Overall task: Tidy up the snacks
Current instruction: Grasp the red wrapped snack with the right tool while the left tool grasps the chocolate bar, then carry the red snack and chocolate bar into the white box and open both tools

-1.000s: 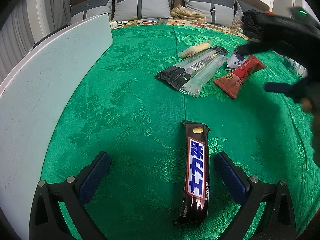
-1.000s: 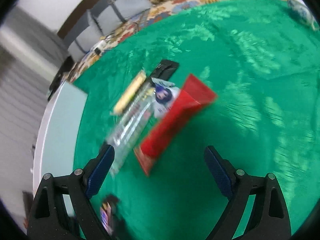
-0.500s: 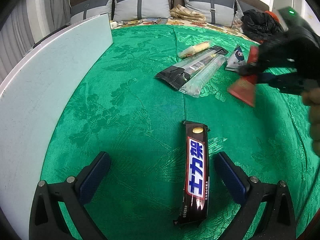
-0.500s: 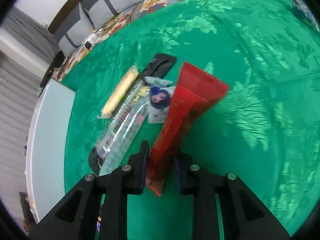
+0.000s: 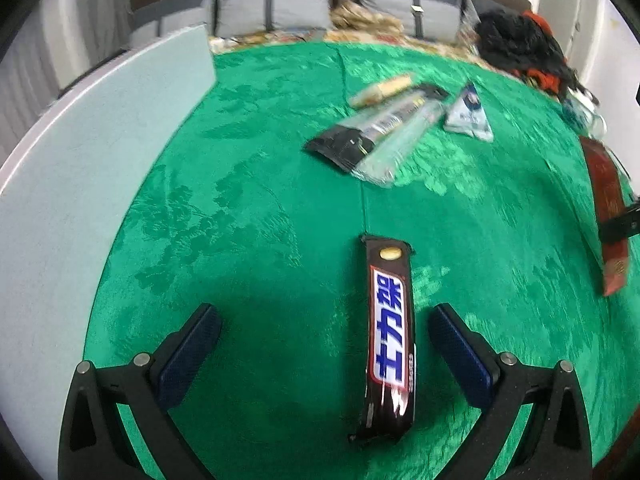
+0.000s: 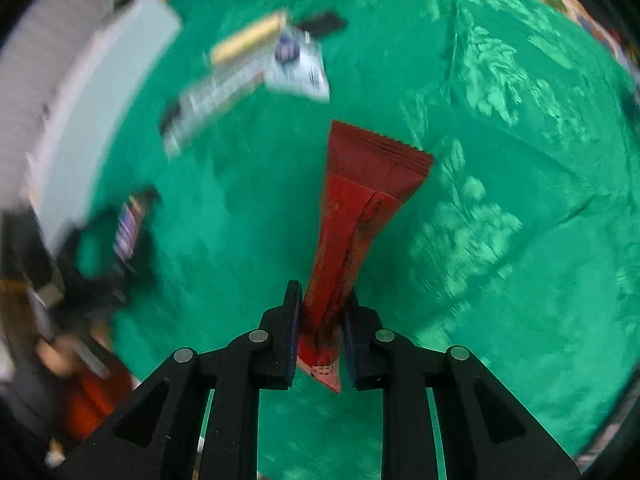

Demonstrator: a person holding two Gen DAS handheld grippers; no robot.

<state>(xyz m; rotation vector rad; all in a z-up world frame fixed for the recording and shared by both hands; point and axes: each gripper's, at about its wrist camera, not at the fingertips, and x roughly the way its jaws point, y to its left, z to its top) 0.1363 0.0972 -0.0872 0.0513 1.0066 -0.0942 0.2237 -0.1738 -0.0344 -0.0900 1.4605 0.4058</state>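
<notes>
My right gripper [image 6: 320, 308] is shut on a red snack packet [image 6: 360, 208] and holds it above the green cloth; the packet also shows at the right edge of the left wrist view [image 5: 606, 216]. My left gripper [image 5: 324, 336] is open and low over the cloth, with a dark chocolate bar [image 5: 388, 332] with blue lettering lying between its fingers, nearer the right one. Farther off lie a black wrapper [image 5: 372, 132], a clear wrapper [image 5: 400, 148], a yellow stick snack [image 5: 380, 90] and a white triangular packet [image 5: 468, 114].
A pale board [image 5: 80, 160] runs along the left side of the green cloth [image 5: 260, 200]. Grey cushions [image 5: 288, 4] and a black bag [image 5: 516, 44] lie beyond the far edge. The right wrist view is blurred.
My right gripper closed on the red packet, lifted it off the cloth and carried it right and toward the near side. The left gripper stayed open over the chocolate bar.
</notes>
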